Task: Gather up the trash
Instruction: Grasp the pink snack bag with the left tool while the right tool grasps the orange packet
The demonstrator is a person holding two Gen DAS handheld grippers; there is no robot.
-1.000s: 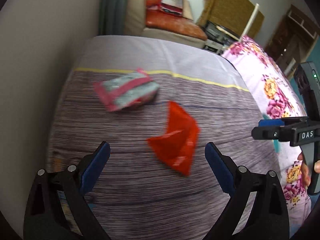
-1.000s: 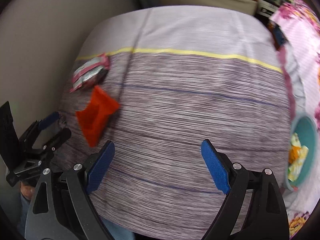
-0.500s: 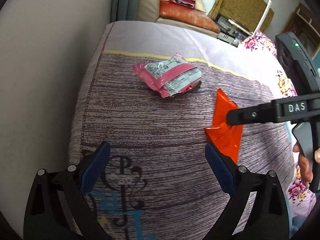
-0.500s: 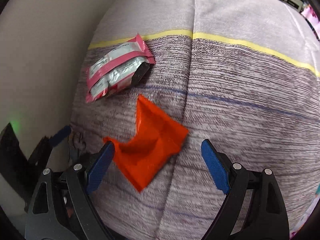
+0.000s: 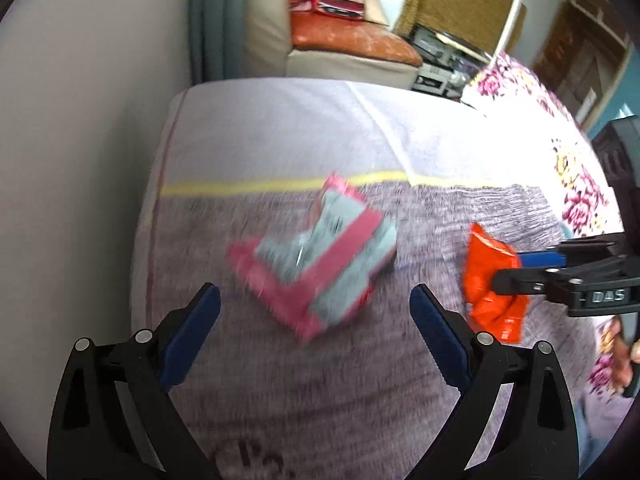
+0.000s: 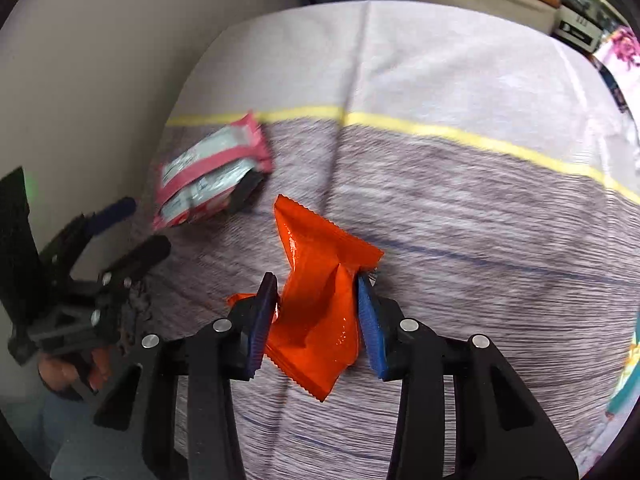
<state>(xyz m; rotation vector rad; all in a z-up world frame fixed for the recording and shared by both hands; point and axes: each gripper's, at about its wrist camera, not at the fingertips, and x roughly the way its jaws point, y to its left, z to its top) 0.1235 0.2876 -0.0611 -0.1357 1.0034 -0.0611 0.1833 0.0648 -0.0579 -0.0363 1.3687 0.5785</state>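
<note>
An orange foil wrapper (image 6: 320,300) lies on the grey striped cloth (image 6: 460,220). My right gripper (image 6: 316,320) is shut on it, the blue pads pressing both sides so it crumples. The left wrist view shows the wrapper (image 5: 486,280) with the right gripper (image 5: 516,266) closed on it. A pink and silver snack wrapper (image 5: 316,256) lies on the cloth just ahead of my left gripper (image 5: 314,334), which is open and empty above the cloth. It also shows in the right wrist view (image 6: 212,176), beyond the left gripper (image 6: 136,228).
A plain wall (image 5: 80,160) borders the cloth on the left. A floral bedsheet (image 5: 576,184) lies to the right. A sofa with an orange cushion (image 5: 352,38) stands beyond the far edge. A teal rim (image 6: 624,384) shows at the right edge.
My right gripper has closed on the orange wrapper, which now crumples between the pads. My left gripper has swung so the pink wrapper sits centred ahead of its open jaws.
</note>
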